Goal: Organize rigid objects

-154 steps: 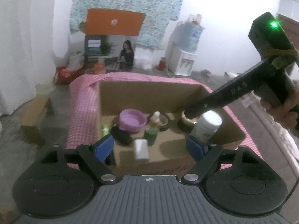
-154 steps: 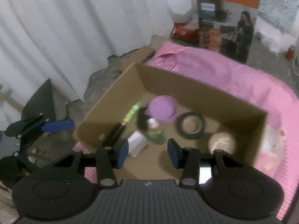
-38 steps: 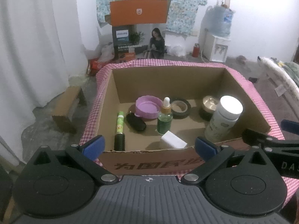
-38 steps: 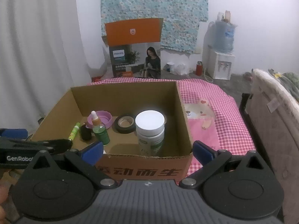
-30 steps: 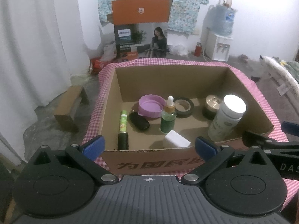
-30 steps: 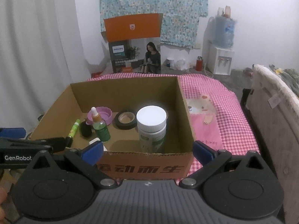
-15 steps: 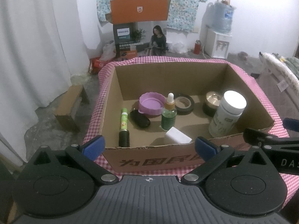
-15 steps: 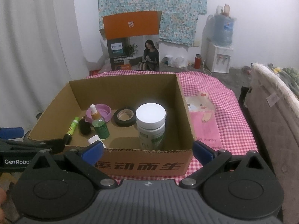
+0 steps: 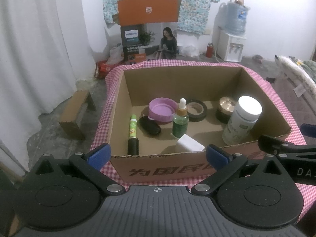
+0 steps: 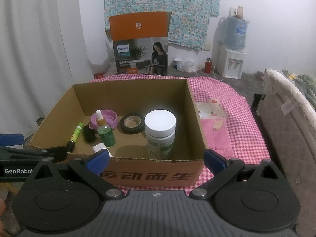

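Observation:
An open cardboard box stands on a pink checked cloth. Inside are a white-capped bottle, a green dropper bottle, a purple lid, a black tape roll, a gold-topped jar, a green marker, a black oval object and a white block. My left gripper and right gripper are open and empty in front of the box's near wall.
The pink checked cloth covers the surface to the right of the box. An orange and grey printed carton stands behind it. A water dispenser is at the back right. A small cardboard piece lies on the floor at left.
Five seconds ago both grippers were over the box, the right one narrower. Both have drawn back to the near side; in the last second they have barely shifted.

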`<state>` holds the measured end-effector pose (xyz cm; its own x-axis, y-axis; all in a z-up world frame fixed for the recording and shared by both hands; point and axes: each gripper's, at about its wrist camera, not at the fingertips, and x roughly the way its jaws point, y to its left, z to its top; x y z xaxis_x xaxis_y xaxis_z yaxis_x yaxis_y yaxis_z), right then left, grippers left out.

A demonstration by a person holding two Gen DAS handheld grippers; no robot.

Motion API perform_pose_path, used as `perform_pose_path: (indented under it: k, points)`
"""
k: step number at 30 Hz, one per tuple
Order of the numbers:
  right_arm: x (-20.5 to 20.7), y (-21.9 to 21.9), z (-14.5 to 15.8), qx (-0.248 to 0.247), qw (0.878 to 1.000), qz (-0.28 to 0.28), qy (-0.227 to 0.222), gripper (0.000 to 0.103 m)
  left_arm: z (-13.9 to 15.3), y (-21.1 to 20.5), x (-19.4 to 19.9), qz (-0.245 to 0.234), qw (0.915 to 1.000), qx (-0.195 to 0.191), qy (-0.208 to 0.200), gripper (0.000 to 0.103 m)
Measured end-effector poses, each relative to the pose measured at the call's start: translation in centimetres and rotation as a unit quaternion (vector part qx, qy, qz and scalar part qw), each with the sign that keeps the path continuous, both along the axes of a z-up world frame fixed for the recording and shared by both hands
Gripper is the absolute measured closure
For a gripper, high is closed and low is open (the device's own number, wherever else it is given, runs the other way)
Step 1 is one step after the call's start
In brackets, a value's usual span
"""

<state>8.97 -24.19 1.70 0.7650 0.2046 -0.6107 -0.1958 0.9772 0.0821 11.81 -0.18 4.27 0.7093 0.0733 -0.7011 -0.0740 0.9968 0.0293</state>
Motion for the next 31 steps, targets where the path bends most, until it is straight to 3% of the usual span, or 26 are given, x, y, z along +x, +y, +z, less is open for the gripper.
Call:
perform_pose_path:
  k: [31]
  points:
    - [-0.12,0.03,0.00,-0.002,1.000,0.001,0.001,0.000,-0.12,-0.01,-0.10,0.002,1.0000,0.000,0.003,0.000]
